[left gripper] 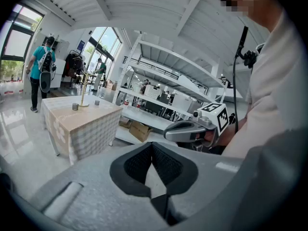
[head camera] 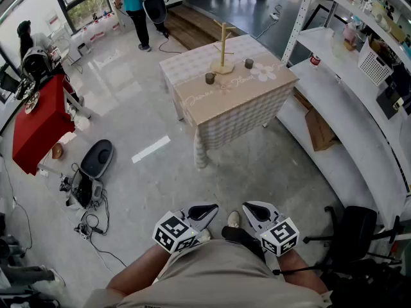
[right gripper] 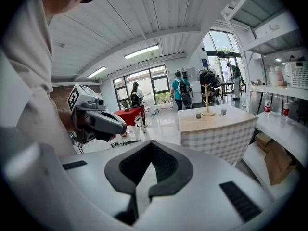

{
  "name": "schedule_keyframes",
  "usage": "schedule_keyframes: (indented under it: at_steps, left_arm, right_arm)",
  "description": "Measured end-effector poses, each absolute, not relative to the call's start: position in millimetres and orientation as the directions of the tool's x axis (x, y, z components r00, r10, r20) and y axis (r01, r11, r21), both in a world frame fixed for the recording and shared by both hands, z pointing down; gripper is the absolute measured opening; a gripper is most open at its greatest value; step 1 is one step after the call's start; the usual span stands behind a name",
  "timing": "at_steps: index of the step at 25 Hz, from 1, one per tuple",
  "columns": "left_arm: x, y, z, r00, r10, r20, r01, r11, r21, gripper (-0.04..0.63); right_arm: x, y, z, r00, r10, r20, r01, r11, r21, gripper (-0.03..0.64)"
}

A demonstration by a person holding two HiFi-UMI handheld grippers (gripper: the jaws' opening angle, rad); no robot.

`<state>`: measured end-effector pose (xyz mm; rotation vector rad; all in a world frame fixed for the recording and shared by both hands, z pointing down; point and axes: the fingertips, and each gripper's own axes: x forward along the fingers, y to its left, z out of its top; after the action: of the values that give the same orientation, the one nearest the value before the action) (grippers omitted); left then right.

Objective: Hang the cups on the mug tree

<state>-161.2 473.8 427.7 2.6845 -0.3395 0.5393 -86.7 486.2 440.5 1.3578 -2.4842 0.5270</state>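
Far ahead in the head view stands a table with a checked cloth [head camera: 237, 104]. On it is a wooden mug tree [head camera: 223, 47] with bare pegs. Two small grey cups stand on the tabletop, one in front left of the tree [head camera: 209, 77] and one to its right [head camera: 248, 63]. My left gripper [head camera: 207, 210] and right gripper [head camera: 252, 209] are held close to my body over the floor, well short of the table, both shut and empty. The left gripper [left gripper: 152, 147] faces the tree [left gripper: 84, 88]. The right gripper [right gripper: 151, 148] also faces the tree [right gripper: 207, 99] and cups [right gripper: 198, 115].
White shelving [head camera: 359, 108] runs along the right, with a cardboard box [head camera: 319, 128] on its low shelf. A black office chair [head camera: 356, 230] stands at my right. A red-covered table [head camera: 38, 127], a black device [head camera: 96, 159] and cables lie left. A person in a teal shirt [head camera: 131, 5] stands beyond.
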Motion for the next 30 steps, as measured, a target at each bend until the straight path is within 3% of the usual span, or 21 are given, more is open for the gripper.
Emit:
schedule_keyframes:
  at_steps: [19, 30]
  left_arm:
    - [-27, 387, 417, 0.885, -0.220, 0.409, -0.348, -0.897, 0.270, 0.009]
    - [-11, 289, 435, 0.902, -0.164, 0.399, -0.308, -0.892, 0.329, 0.009]
  right_arm:
    - [46, 406, 450, -0.565, -0.735, 0.374, -0.822, 0.537, -0.188, 0.014]
    - [61, 309, 463, -0.518, -0.763, 0.385, -0.854, 0.482, -0.195, 0.018]
